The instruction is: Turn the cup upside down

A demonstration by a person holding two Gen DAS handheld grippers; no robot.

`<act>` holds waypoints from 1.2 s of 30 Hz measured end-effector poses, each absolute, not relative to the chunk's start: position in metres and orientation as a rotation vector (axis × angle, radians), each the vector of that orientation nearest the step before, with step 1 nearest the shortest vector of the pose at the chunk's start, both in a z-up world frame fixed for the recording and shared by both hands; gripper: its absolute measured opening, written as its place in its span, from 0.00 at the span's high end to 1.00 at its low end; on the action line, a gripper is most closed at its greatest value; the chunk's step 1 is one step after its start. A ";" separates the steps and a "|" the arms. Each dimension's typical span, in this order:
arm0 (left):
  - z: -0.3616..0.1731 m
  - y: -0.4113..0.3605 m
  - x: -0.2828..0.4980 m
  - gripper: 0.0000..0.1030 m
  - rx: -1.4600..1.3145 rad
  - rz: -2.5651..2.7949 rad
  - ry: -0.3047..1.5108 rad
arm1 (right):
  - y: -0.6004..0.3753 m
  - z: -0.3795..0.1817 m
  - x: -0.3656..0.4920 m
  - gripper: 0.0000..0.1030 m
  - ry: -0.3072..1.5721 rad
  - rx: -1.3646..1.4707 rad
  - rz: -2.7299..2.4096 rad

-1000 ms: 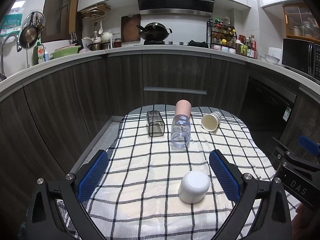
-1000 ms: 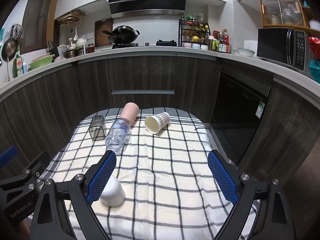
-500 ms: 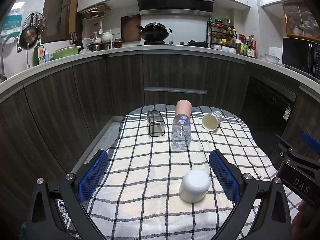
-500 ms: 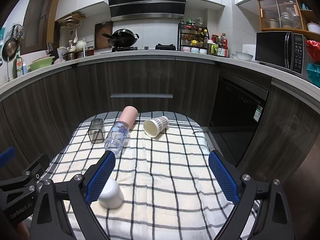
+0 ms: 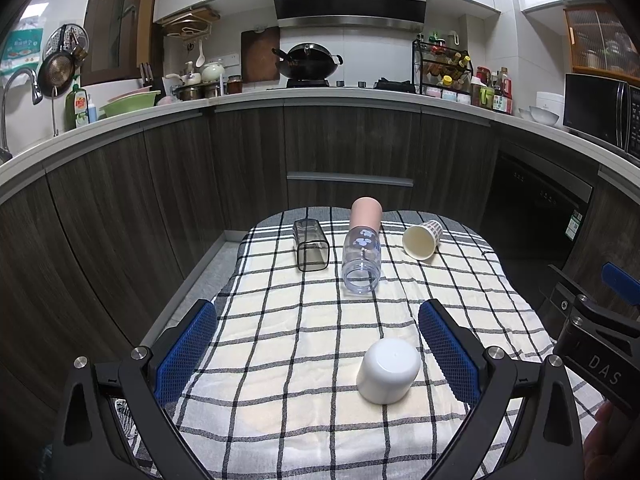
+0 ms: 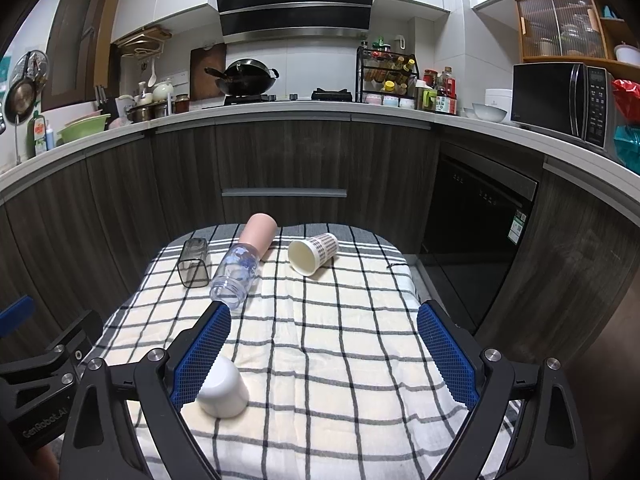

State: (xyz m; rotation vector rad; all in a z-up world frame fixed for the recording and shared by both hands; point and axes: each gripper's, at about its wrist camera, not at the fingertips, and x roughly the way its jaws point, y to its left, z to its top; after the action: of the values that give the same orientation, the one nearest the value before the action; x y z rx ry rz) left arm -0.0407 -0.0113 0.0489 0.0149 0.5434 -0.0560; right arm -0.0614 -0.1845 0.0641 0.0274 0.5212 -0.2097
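Note:
A white cup [image 5: 387, 371] stands upside down on the checked cloth, near the front; it also shows in the right wrist view [image 6: 224, 387], partly behind my right gripper's left finger. At the far end lie on their sides a smoky square glass [image 5: 310, 245], a clear bottle-cup with a pink end [image 5: 362, 254] and a patterned paper cup [image 5: 421, 239]. My left gripper [image 5: 318, 354] is open and empty, with the white cup between its fingers toward the right one. My right gripper [image 6: 323, 354] is open and empty above the cloth.
The checked cloth [image 5: 280, 344] covers a small table with dark cabinets [image 5: 344, 148] behind and to both sides. A black dishwasher front [image 6: 476, 224] stands to the right. The other gripper's body shows at each view's edge [image 5: 596, 340] [image 6: 40, 376].
Both grippers have drifted slightly back and up; the objects on the cloth have not moved.

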 end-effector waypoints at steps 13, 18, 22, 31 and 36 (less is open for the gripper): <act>0.046 -0.014 -0.042 0.00 0.014 -0.062 0.544 | -0.182 0.066 -0.062 0.08 0.523 0.030 -0.208; 0.045 -0.017 -0.044 0.00 0.019 -0.063 0.539 | -0.183 0.066 -0.062 0.08 0.525 0.032 -0.208; 0.045 -0.016 -0.043 0.00 0.018 -0.064 0.542 | -0.183 0.066 -0.062 0.08 0.523 0.032 -0.208; 0.047 -0.014 -0.043 0.00 0.018 -0.060 0.541 | -0.183 0.066 -0.062 0.08 0.521 0.033 -0.209; 0.046 -0.011 -0.042 0.00 0.007 -0.044 0.545 | -0.183 0.066 -0.062 0.08 0.522 0.033 -0.209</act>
State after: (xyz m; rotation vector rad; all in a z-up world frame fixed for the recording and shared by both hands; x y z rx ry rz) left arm -0.0424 -0.0114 0.0462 0.0073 0.5452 -0.0442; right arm -0.0616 -0.1826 0.0659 0.0326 0.5216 -0.2087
